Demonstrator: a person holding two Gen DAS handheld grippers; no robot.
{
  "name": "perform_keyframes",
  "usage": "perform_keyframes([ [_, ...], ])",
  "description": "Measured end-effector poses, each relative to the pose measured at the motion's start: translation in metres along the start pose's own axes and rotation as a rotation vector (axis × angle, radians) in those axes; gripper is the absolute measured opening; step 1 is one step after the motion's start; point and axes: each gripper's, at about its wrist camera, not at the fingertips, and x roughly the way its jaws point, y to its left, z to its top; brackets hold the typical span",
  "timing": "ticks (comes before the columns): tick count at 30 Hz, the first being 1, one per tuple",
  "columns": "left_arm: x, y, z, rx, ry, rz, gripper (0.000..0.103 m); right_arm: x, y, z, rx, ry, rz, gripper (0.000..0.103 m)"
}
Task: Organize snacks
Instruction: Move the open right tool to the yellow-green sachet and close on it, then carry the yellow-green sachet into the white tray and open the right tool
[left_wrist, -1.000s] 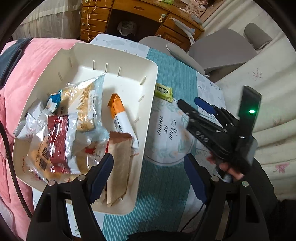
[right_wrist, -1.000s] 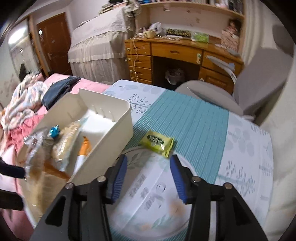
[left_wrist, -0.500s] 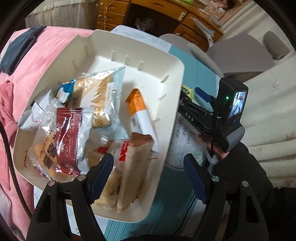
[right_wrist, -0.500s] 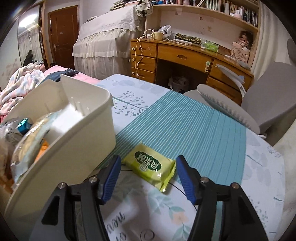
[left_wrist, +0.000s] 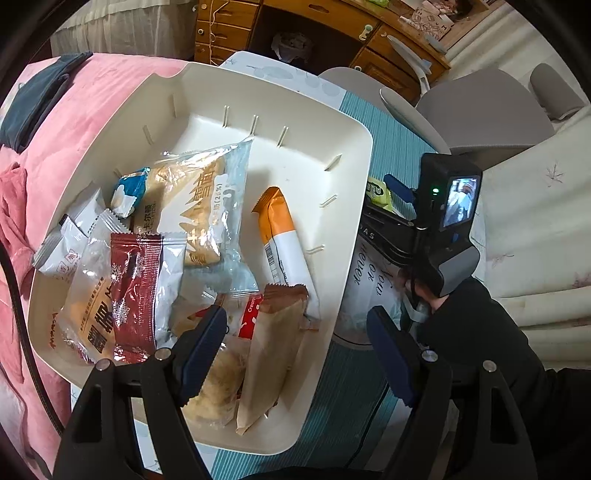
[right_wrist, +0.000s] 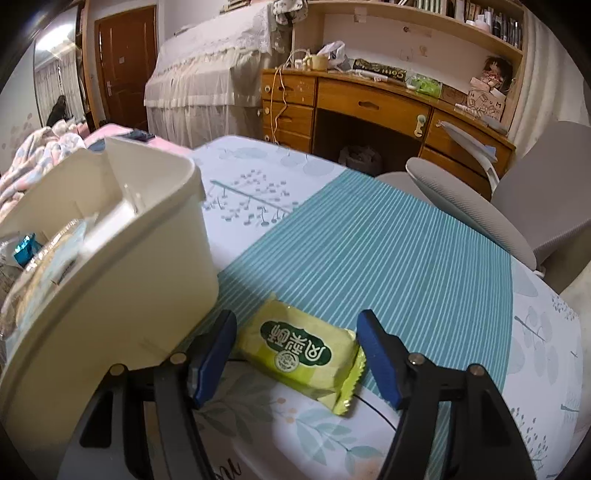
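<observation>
The clothed table (right_wrist: 369, 236) bears a cream bin (right_wrist: 122, 295) and a green packet (right_wrist: 306, 350).

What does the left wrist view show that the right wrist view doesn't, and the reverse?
Left wrist only: the packets lying in the cream bin, such as the orange-and-white bar and dark red packet, plus the right hand-held gripper's camera body.

Right wrist only: the whole green snack packet on the tablecloth, between the right hand-held gripper's opening jaws, untouched.

Both: bin, green packet, striped cloth, wooden desk.
</observation>
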Motion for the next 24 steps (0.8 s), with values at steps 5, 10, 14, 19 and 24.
perform_keyframes([
  [5,-0.006,0.0,-0.001,0.003,-0.014,-0.004,0.077,0.001,0.001,-0.002,-0.005,0.008,-0.012,0.066],
  [10,-0.016,0.0,-0.004,-0.002,-0.029,-0.011,0.077,-0.002,-0.002,-0.006,0.049,0.018,0.01,0.055],
  [14,-0.028,-0.003,-0.006,0.012,-0.049,-0.022,0.077,-0.005,-0.002,-0.009,0.056,0.038,0.016,0.053],
  [19,-0.042,-0.004,-0.011,0.02,-0.074,-0.028,0.077,-0.013,-0.003,-0.013,0.087,0.09,0.031,0.052],
  [24,-0.057,0.002,-0.021,0.015,-0.093,-0.036,0.077,-0.029,-0.007,-0.024,0.173,0.148,0.042,0.052],
])
